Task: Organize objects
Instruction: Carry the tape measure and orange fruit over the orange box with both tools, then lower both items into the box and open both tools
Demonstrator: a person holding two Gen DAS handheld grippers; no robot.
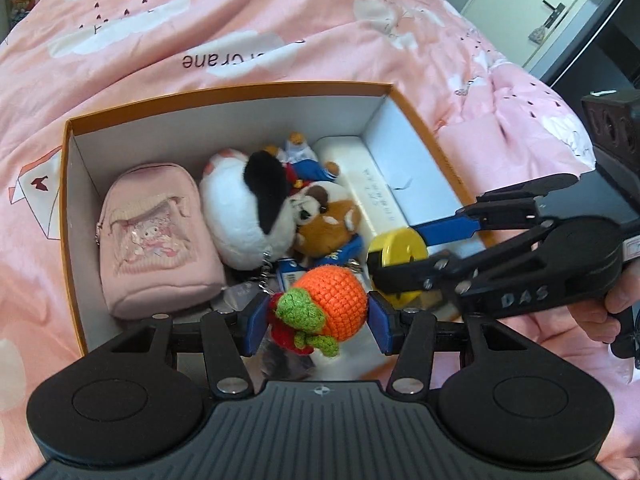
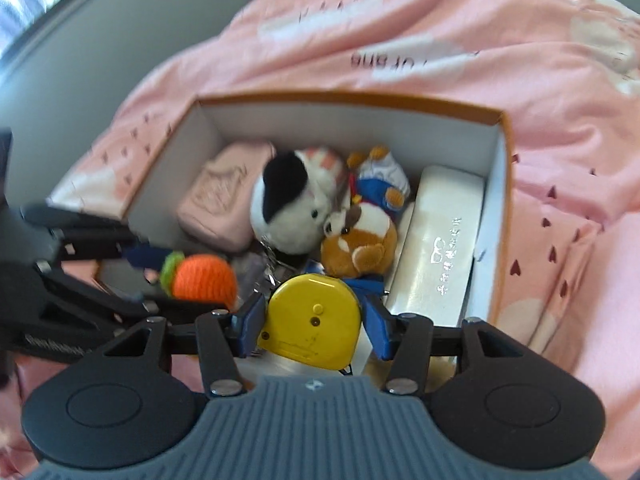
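Care is needed now: left tongs [image 1: 316,322] grip the crocheted orange [image 1: 334,304] and right tongs [image 2: 314,322] grip the yellow tape measure [image 2: 312,320] above the box [image 1: 224,94] near edge, so lower both into free gaps before opening.

An orange box [image 1: 416,114] sits on the pink bed quilt [image 1: 240,32]. Over the box's near edge, the left gripper [image 1: 318,320] clamps a crocheted orange charm [image 1: 336,304]. At the box's right side, the right gripper [image 1: 404,256] grips a yellow tape measure [image 1: 394,246]. Inside the box lie a pink pouch [image 1: 156,240], plush toys [image 1: 248,208] and a white case [image 1: 360,184].
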